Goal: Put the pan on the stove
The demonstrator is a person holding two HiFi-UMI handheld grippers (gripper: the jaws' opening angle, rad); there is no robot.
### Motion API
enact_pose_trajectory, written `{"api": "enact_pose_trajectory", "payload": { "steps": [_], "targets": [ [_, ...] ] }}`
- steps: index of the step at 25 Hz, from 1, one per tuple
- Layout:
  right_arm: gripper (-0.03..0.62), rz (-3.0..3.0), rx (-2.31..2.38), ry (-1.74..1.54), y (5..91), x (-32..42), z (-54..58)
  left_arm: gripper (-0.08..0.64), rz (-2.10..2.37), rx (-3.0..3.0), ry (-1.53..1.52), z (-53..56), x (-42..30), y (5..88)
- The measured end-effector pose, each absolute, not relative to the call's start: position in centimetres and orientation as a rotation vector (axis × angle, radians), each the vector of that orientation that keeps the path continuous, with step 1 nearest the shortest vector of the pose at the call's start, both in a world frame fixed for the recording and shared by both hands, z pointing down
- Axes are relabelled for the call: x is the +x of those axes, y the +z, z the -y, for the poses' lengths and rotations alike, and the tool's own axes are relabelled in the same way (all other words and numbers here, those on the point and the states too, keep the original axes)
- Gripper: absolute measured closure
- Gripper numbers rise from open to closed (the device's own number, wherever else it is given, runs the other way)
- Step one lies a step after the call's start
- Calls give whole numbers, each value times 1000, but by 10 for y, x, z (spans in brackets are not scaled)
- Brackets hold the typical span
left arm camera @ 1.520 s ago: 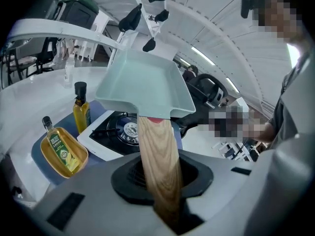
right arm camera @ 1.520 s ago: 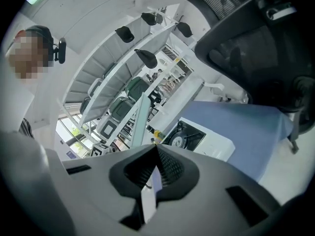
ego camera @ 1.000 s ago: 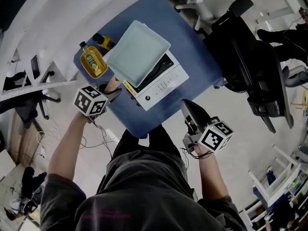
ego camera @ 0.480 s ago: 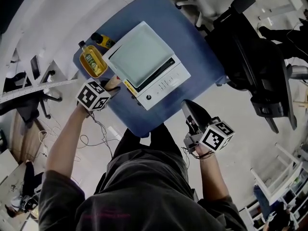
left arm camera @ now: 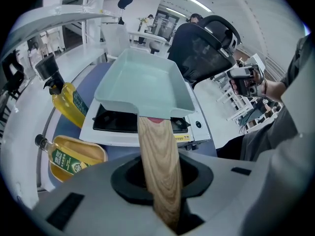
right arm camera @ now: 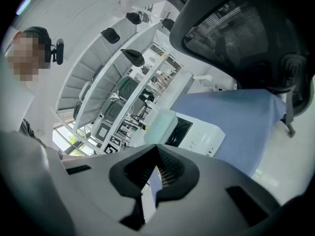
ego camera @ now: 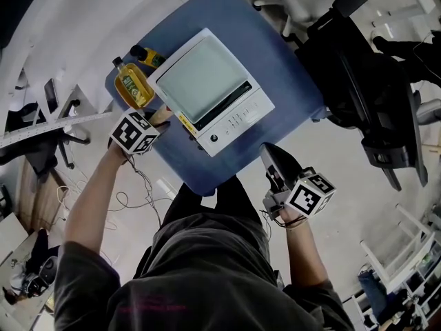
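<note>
Standing on a blue table [ego camera: 272, 57], the stove [ego camera: 238, 119] lies beneath the pan [ego camera: 200, 78] the left claw [ego camera: 161, 118] clamps.

My pan [ego camera: 201, 78] has a smooth, matt, pale coating, and its handle [left arm camera: 158, 156] is bare wood with plain grain. The stove [ego camera: 241, 116] wears a glossy white casing and a shiny black top. The oil bottle [ego camera: 132, 88] is clear, glossy plastic. My left gripper [ego camera: 157, 121] is dull grey plastic. The table [ego camera: 275, 67] looks matt.
</note>
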State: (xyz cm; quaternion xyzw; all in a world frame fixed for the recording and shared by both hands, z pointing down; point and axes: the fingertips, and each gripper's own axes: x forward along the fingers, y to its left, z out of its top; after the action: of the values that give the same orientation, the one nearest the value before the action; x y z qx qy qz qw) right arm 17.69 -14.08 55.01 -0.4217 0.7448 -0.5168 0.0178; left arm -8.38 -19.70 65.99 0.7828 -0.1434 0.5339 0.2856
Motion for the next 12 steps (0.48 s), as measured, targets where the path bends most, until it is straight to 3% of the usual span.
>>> {"api": "enact_pose_trajectory", "payload": {
  "steps": [12],
  "targets": [
    [589, -2292, -1310, -1616, 555, 180, 137, 472, 366, 2059, 1441, 198, -84, 666]
  ]
}}
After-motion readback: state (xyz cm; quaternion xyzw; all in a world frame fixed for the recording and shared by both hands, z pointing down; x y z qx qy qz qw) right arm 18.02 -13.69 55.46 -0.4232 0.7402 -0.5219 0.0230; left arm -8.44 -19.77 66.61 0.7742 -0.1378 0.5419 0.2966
